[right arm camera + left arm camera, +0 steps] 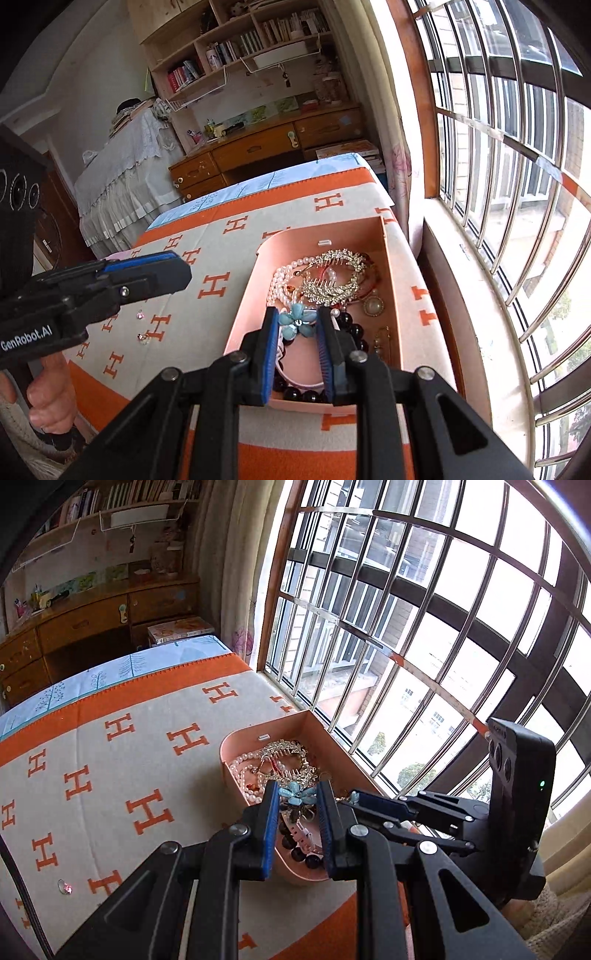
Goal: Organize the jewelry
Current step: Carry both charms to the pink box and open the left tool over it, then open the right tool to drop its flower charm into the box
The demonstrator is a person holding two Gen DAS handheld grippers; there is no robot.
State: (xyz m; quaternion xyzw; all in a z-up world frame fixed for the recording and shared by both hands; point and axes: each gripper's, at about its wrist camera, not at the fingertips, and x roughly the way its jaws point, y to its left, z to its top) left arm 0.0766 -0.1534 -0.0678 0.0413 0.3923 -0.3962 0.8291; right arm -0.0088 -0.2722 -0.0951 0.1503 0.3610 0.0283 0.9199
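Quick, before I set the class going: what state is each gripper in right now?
Left gripper: nearly closed, apparently pinching a blue flower ornament.
Right gripper: nearly closed, pinching a matching blue flower.

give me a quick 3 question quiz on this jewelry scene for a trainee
1. True or false: the pink box sits at the window-side edge of the blanket.
2. Which lies outside the box, loose on the blanket? A) the pearl strand B) the small pink gem pieces C) the gold comb
3. Short answer: which orange letter repeats across the blanket?
Key: 1 true; 2 B; 3 H
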